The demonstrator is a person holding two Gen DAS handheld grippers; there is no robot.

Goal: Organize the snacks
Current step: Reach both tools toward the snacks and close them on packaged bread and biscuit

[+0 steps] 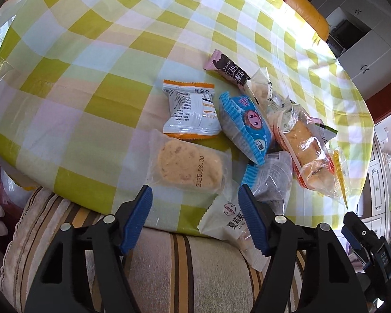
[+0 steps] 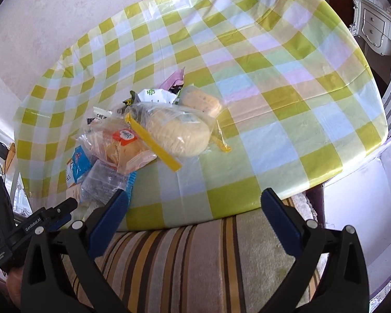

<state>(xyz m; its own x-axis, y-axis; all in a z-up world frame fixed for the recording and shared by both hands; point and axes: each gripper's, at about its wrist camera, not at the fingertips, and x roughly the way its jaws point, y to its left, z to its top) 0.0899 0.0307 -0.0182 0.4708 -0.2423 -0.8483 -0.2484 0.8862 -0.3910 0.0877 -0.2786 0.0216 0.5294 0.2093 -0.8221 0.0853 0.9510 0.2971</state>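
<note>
Left tongs [image 1: 195, 219], spread and empty, hover over the near edge of the desk [image 1: 91, 60]; a white wrapped snack [image 1: 229, 216] lies just beside the right finger and a clear-wrapped round cake [image 1: 187, 169] just beyond. Right tongs [image 2: 195, 219], spread wider and empty, hang over a striped cushion [image 2: 195, 260]. The snack pile [image 2: 143, 135], including a bagged bun [image 2: 179, 133], rests on the checked cloth.

Snack packets [image 1: 247, 135] heaped on table [image 1: 91, 65] near front edge – striped cushion [image 1: 185, 266] apparently below.
</note>
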